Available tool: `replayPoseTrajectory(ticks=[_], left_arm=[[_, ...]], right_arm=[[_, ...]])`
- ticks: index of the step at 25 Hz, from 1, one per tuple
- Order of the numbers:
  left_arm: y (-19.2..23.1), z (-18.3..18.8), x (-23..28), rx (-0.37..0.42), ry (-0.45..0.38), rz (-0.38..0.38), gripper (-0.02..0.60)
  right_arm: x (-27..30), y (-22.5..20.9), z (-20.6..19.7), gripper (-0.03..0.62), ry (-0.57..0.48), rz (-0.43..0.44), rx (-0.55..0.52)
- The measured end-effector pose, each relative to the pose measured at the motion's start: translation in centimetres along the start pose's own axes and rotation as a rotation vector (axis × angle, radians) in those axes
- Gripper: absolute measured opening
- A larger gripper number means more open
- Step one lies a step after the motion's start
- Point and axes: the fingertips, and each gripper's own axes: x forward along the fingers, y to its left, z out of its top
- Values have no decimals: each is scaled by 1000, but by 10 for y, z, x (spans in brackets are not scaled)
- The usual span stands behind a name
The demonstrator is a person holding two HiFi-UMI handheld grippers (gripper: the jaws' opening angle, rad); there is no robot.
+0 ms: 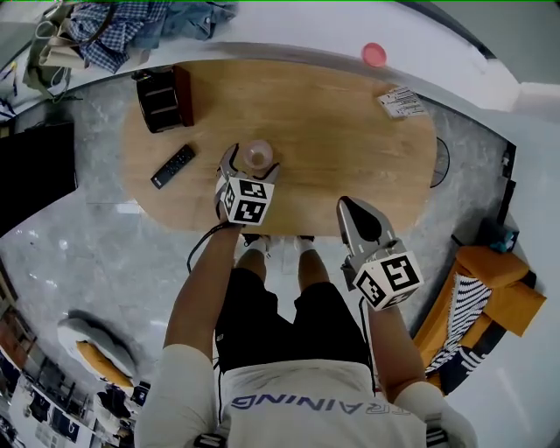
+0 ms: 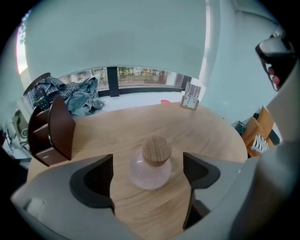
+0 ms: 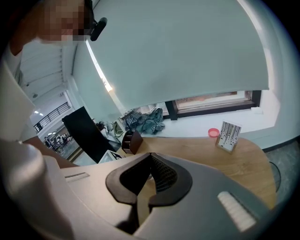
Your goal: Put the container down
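Note:
A small round glass container with a cork stopper stands upright on the oval wooden table, near its front edge. My left gripper is open around it. In the left gripper view the container sits midway between the two dark pads of the left gripper, with a gap on each side, so neither pad touches it. My right gripper hangs at the table's front edge to the right. In its own view the right gripper is shut with nothing in it.
A dark wooden box and a black remote control lie at the table's left. A striped card holder stands at the far right. A pink disc and heaped clothes lie on the sill. An orange chair stands at the right.

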Motion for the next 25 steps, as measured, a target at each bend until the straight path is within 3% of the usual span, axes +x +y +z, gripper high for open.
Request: replayPoseTrajectory(ticks=[5, 6, 8, 10, 15, 20, 25], left_arm=[[3, 25, -81, -202, -57, -34, 448], [2, 34, -102, -241, -86, -34, 425], [4, 53, -147, -288, -161, -3, 320], [7, 71, -190, -314, -234, 43, 272], [-1, 108, -292, -363, -370, 106, 187], [-9, 153, -397, -359, -530, 179, 77], [-23, 203, -482, -306, -678, 241, 49]], right_arm=[[-22, 19, 38, 17, -53, 26, -34], [-28, 24, 46, 17, -64, 35, -41], [-39, 34, 60, 17, -81, 51, -53], [-49, 43, 73, 17, -99, 67, -67], [-81, 55, 113, 17, -170, 83, -125], [-119, 73, 167, 17, -262, 114, -184], [-171, 92, 224, 17, -364, 155, -261]])
